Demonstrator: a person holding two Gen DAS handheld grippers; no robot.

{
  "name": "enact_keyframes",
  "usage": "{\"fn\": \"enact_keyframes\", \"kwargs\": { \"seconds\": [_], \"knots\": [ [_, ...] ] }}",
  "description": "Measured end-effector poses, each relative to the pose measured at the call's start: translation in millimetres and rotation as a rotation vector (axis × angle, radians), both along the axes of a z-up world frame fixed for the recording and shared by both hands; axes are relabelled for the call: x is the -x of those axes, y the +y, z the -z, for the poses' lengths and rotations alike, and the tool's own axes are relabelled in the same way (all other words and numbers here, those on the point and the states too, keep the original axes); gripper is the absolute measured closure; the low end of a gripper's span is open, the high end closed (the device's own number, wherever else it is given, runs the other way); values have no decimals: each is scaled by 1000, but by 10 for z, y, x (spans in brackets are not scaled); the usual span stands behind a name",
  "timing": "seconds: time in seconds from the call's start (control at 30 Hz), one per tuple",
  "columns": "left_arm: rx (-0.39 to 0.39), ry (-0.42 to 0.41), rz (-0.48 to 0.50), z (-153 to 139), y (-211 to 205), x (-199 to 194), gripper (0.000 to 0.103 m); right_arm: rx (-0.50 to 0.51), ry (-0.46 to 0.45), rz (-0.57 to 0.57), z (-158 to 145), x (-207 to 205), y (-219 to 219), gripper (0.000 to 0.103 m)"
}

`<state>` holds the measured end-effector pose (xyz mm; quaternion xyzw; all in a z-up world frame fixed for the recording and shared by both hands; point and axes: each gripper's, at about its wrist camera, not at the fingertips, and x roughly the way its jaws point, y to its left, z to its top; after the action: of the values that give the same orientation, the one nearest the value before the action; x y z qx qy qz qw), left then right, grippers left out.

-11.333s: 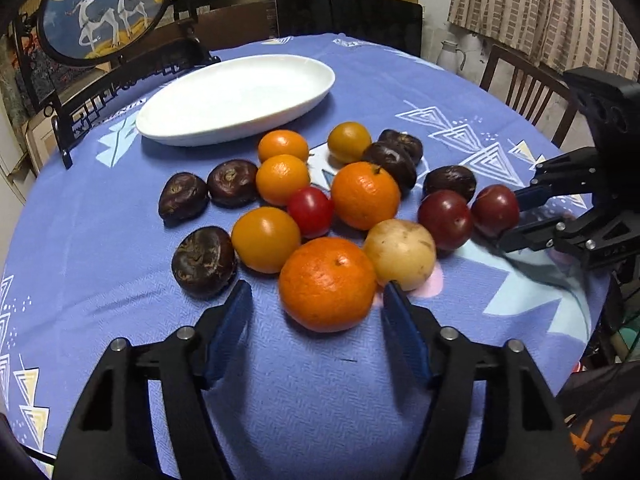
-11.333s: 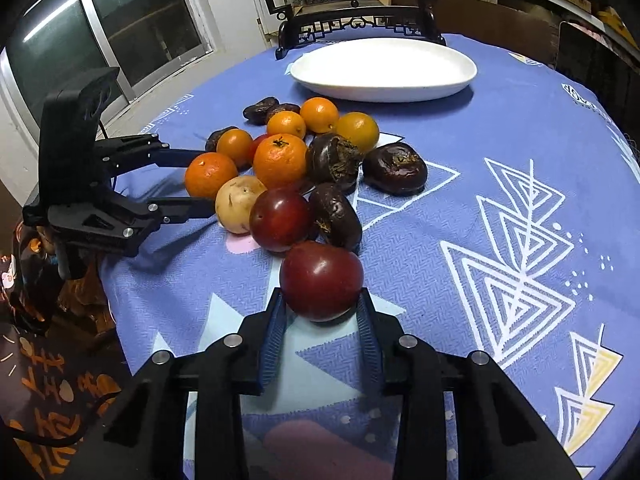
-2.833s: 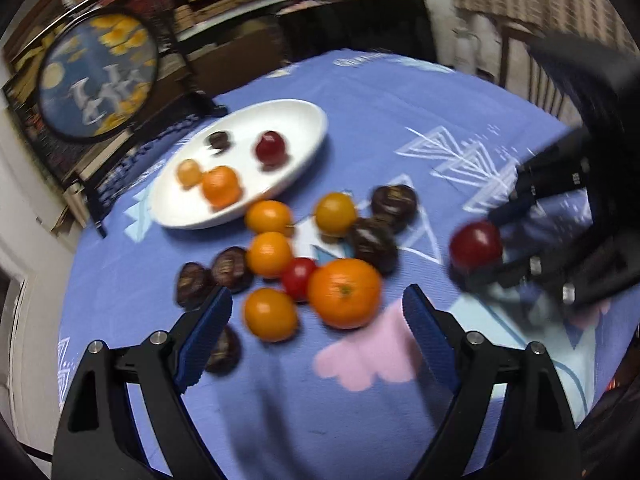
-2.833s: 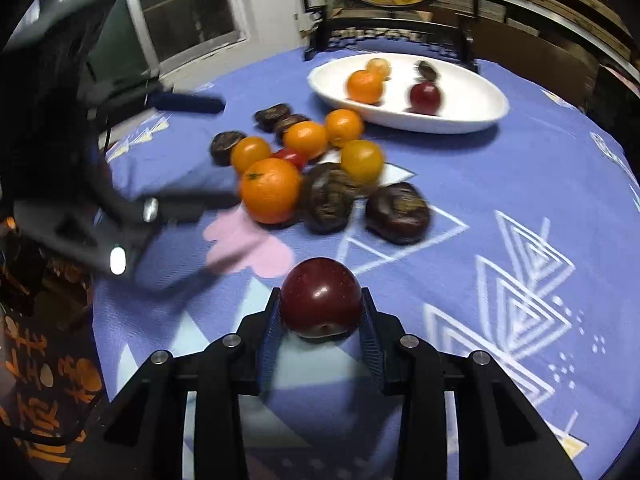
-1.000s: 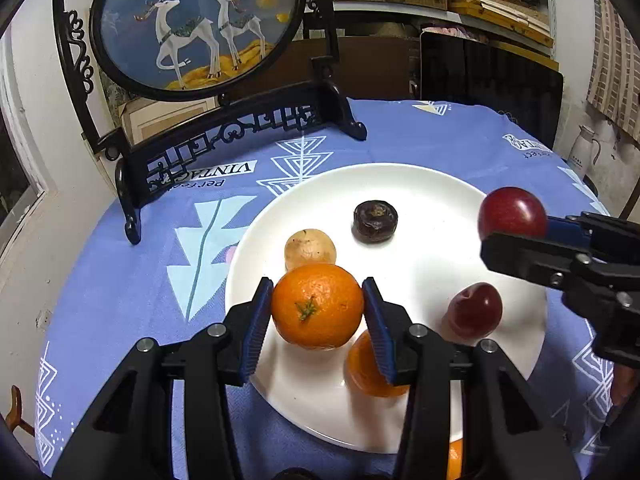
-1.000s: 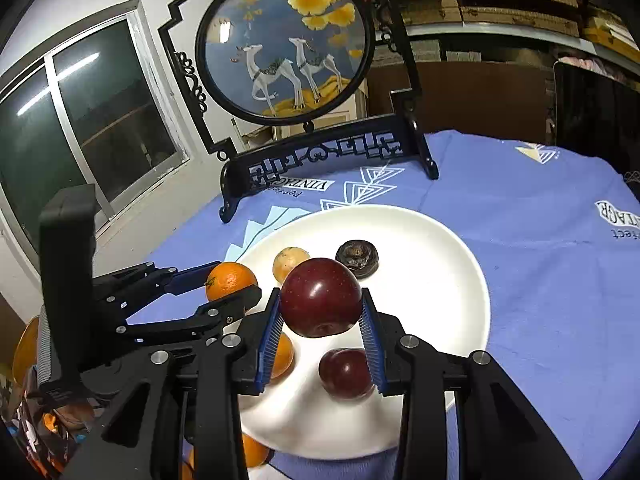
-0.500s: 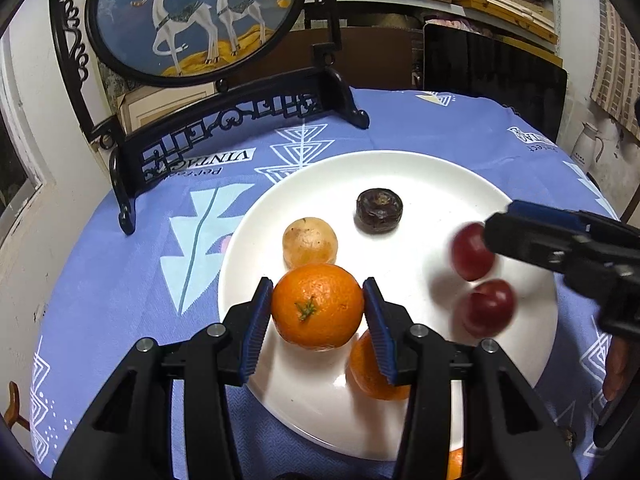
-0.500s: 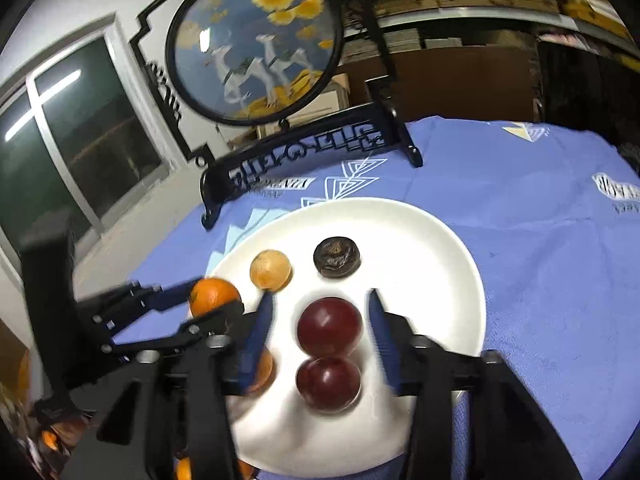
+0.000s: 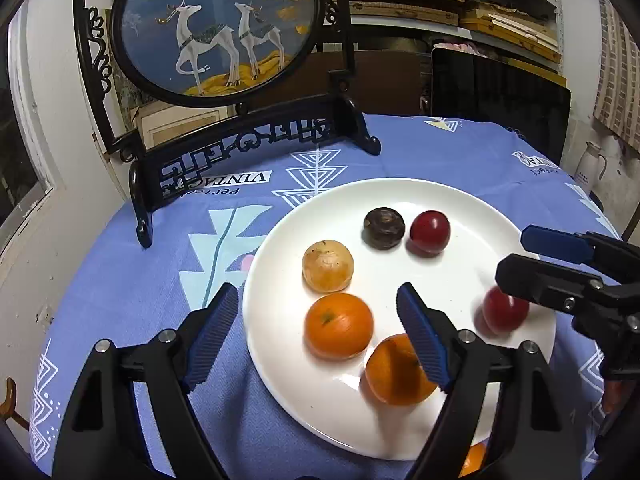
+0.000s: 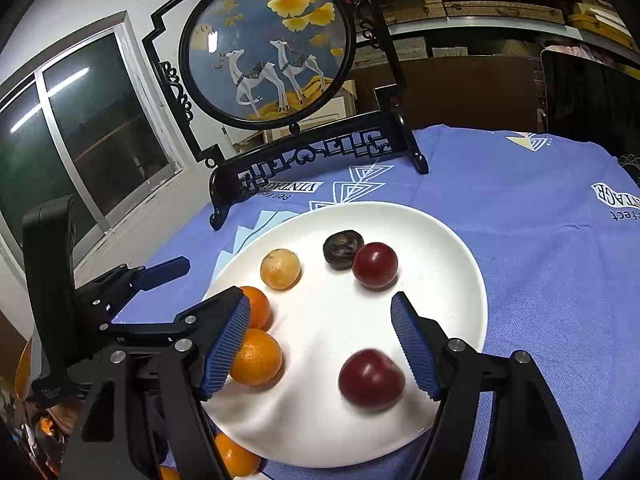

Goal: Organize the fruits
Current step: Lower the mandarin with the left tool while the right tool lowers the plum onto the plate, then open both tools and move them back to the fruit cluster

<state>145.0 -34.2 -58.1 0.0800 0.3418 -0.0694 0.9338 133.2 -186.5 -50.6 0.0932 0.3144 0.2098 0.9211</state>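
Now both your claws, left claw (image 9: 316, 336) and right claw (image 10: 320, 344), have just spread and hang empty over the white plate (image 10: 460, 264), where smooth, rolling orange (image 9: 339, 327) and plum (image 10: 371, 378) lie; pinch gently across their middles.

Fruits (image 9: 338, 326) on plate (image 9: 472, 208), screen (image 9: 216, 24) behind

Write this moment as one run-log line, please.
left gripper: just opened, orange released | right gripper: just opened, red fruit released | white plate: six fruits

Both wrist cameras are looking steeply down, close over the same oval white plate (image 9: 460, 200) (image 10: 460, 248), the round deer screen (image 9: 216, 24) (image 10: 268, 48) standing at twelve o'clock.
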Motion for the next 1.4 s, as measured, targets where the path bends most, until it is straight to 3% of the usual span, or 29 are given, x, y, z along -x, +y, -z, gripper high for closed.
{"fn": "enact_keyframes", "kwargs": {
  "seconds": [0.43,0.6,0.77,0.9,1.07,1.2,1.3,1.4],
  "knots": [
    [-5,-16,-1,-15,20,5,16,13,-8,1,-4,18,14,29],
    [-26,-23,9,-15,8,12,15,5,-14,5,-23,25,24,22],
    [4,-35,50,-117,73,59,14,-26,-25,-12,-129,127,64,22],
    [45,-46,70,-193,99,113,12,23,-35,11,-179,458,58,22],
    [21,-81,116,-298,15,263,12,142,-34,-21,-64,1201,29,22],
    [91,-125,188,-508,98,577,8,238,-4,-45,156,1718,67,22],
    [143,-107,219,-511,241,825,8,302,8,-89,318,1958,171,22],
    [109,-64,199,-445,385,1018,8,304,17,-146,395,2001,315,22]
  ]
}}
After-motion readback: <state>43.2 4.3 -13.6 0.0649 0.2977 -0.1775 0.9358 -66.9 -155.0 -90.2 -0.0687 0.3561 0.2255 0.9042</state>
